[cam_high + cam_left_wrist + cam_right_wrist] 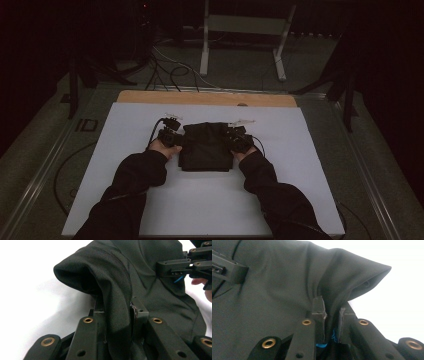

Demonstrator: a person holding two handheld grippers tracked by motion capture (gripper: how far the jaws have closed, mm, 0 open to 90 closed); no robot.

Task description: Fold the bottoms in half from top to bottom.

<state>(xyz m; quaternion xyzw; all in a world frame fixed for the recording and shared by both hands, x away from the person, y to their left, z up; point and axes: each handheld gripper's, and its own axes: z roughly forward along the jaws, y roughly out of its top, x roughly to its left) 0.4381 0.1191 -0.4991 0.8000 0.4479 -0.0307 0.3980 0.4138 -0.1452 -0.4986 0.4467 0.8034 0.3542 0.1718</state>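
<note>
Left gripper (172, 136) clamped on the left edge of a folded black garment (206, 146), mid-way across a white board (300, 150). Right gripper (235, 137) pinching a fold at the garment's right edge.

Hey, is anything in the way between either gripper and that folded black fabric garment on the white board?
Nothing visible. The left gripper is already shut on a bunched fold of the black fabric garment at its left edge, and the right gripper pinches a fold at its right edge, above the white board.
</note>
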